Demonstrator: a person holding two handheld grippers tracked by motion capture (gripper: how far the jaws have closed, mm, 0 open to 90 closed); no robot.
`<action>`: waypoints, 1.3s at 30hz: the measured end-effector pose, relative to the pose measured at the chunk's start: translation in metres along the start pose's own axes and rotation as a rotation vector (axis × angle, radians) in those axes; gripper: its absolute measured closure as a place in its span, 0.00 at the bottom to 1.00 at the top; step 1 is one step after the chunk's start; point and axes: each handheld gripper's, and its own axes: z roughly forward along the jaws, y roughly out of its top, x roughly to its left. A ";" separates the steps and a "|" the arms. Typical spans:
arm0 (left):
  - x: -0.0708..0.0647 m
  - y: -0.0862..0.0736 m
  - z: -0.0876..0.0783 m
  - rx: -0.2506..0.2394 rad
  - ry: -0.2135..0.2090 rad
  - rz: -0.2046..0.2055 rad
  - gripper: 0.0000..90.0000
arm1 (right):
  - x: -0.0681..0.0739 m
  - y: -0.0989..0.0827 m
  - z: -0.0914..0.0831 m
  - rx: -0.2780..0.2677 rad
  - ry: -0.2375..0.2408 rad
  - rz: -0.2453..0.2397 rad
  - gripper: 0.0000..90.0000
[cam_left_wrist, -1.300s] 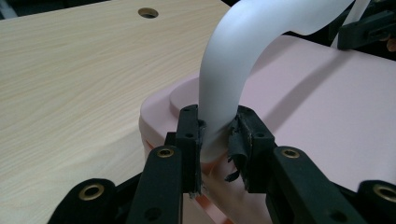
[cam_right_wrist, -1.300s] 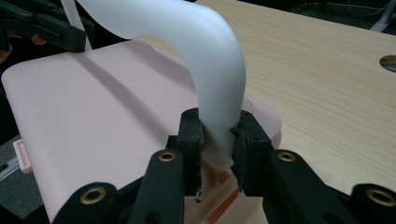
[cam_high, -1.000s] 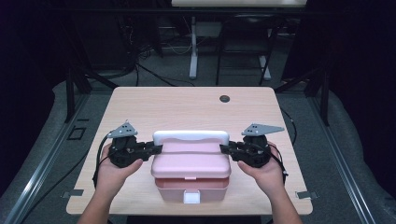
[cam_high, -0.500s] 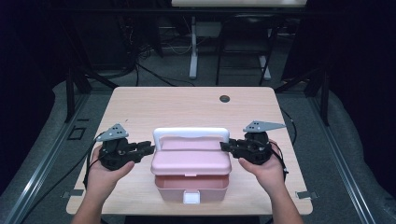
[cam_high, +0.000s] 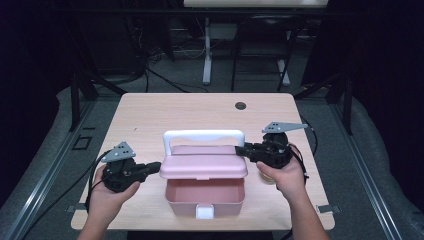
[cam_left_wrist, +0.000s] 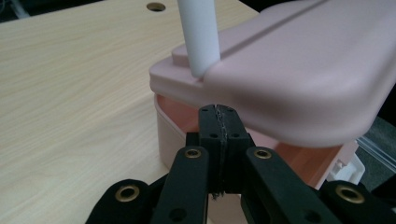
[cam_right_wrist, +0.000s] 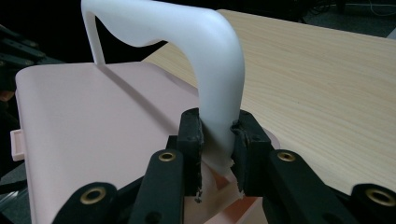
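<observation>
Both claws now work the pink box (cam_high: 205, 192) at the desk's (cam_high: 150, 112) near edge: our left claw (cam_high: 154, 166) has let go, backed off and just clenched empty under the lid (cam_high: 204, 165), which has risen ajar while our right claw (cam_high: 243, 150) grips the white handle (cam_high: 204, 135).

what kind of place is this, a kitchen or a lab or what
Most likely a lab or recording workspace, not a kitchen: a bare wooden table with a cable hole, cables trailing over the dark floor behind it, and metal stands at the back.
</observation>
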 end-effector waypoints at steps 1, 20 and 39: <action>0.000 0.000 0.000 0.000 0.000 0.000 1.00 | 0.000 0.000 0.000 0.000 0.000 0.000 0.82; -0.017 -0.001 0.014 0.041 -0.069 0.024 1.00 | -0.001 0.000 0.002 -0.001 -0.001 0.010 0.82; -0.024 0.002 0.018 0.031 -0.108 0.028 1.00 | -0.004 -0.001 0.002 -0.006 -0.008 0.030 0.81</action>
